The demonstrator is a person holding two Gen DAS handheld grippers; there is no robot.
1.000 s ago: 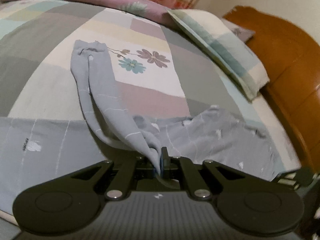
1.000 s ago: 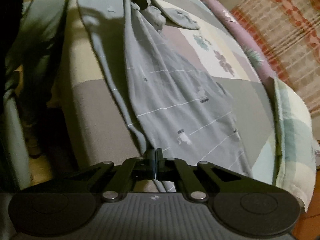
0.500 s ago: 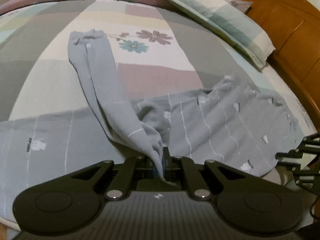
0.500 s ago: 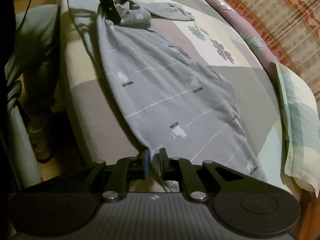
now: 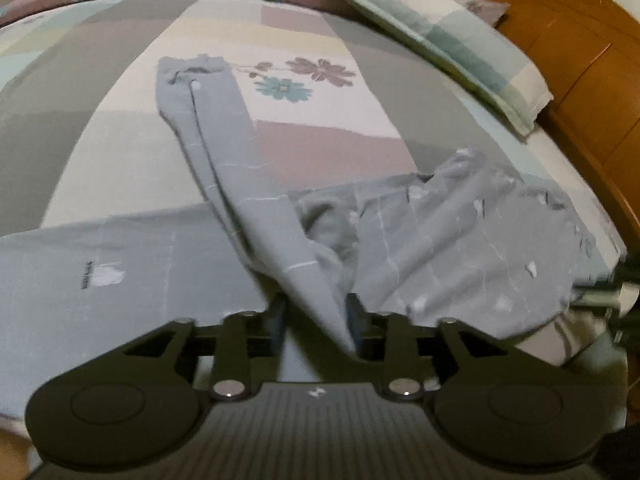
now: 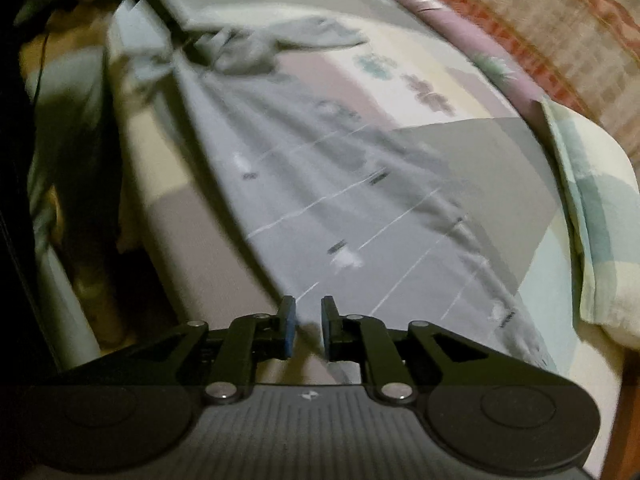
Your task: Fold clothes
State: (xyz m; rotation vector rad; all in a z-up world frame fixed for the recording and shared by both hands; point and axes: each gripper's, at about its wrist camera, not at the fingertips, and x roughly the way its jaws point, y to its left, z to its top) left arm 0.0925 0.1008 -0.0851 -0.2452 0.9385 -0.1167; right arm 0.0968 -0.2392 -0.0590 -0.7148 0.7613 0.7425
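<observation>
Bed point(image 5: 120, 152) was mostly open to the left; the pillow point(image 5: 452, 36) and wooden headboard point(image 5: 580, 60) boxed in the right side.

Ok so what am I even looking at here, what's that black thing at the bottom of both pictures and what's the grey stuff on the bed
There is no robot here. A person holds a hand tool with a two-finger claw in each hand, and a wide-angle camera on each tool looks out along its fingers. One picture comes from the left claw, the other from the right claw; the black shape at the bottom is the tool itself.

The grey stuff is a garment with thin white lines, spread on a patchwork bed sheet near a checked pillow and a wooden headboard.

Both claws have just been opening. A fold of the garment hangs between the left claw's fingers; the right claw's pads stand apart, clear of the cloth edge.
</observation>
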